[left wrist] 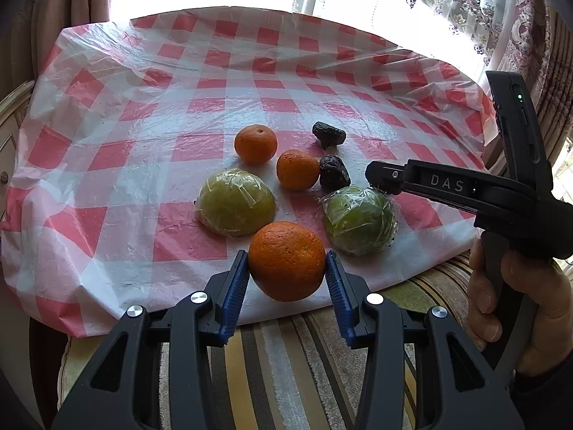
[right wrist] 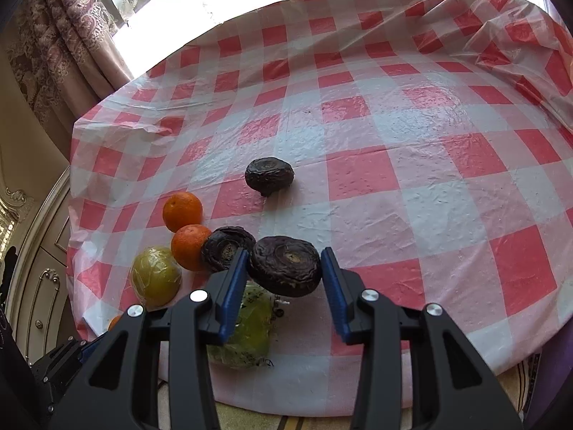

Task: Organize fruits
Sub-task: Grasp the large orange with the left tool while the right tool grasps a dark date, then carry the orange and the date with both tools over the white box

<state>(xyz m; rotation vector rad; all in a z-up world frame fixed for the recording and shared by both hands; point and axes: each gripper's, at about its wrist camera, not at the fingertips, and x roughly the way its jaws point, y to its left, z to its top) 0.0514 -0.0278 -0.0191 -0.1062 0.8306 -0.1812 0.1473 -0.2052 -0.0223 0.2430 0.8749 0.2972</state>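
**Two grippers, each holding a fruit above a checked tablecloth**

We are clamping a large orange (left wrist: 287,261) between the blue pads of the left gripper (left wrist: 287,268), holding it over the near edge of the red-and-white checked tablecloth (left wrist: 107,114). With the right gripper (right wrist: 285,268) we are gripping a dark, wrinkled fruit (right wrist: 285,266), its pads pressing on both sides. In the left wrist view, the right gripper is reaching in from the right, its tip just above a wrapped green fruit (left wrist: 359,219). A second wrapped, yellow-green fruit (left wrist: 236,202) is lying to the left of it. Behind these, two small oranges (left wrist: 255,143) (left wrist: 297,169) are sitting near each other. Beside the nearer small orange, one dark fruit (left wrist: 334,173) is touching it; another dark fruit (left wrist: 328,134) is lying farther back, apart. We are working over a striped surface (left wrist: 286,365) that is showing beneath the cloth's near edge, with patterned curtains (right wrist: 64,36) hanging behind the table.
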